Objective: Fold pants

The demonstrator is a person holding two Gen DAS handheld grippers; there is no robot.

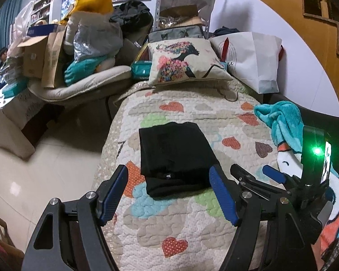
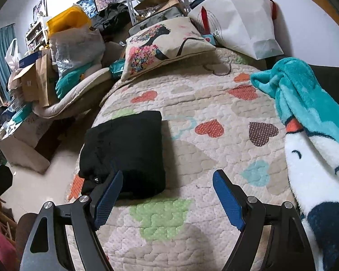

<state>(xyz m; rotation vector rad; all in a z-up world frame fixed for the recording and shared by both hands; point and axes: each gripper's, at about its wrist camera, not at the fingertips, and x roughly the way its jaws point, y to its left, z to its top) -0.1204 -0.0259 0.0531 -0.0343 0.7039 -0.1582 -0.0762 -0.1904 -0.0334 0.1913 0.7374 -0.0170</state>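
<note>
Left wrist view shows the folded black fabric pants (image 1: 176, 158) at frame centre on the heart-patterned quilt (image 1: 192, 232), long axis running away, dead ahead of the spread, empty left gripper (image 1: 169, 192); the right gripper (image 2: 167, 194), likewise spread, sits further right.

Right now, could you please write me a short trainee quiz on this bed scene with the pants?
1. True or false: the black pants lie folded in a compact bundle on the heart-print quilt.
2. Multiple choice: what is the left gripper holding? A) the pants B) the teal blanket C) nothing
3. Fill in: in the right wrist view, the pants lie to the ____ of the right gripper.

Key
1. True.
2. C: its jaws stand apart, with nothing between them.
3. Left; that gripper's jaws are also open and empty.
</note>
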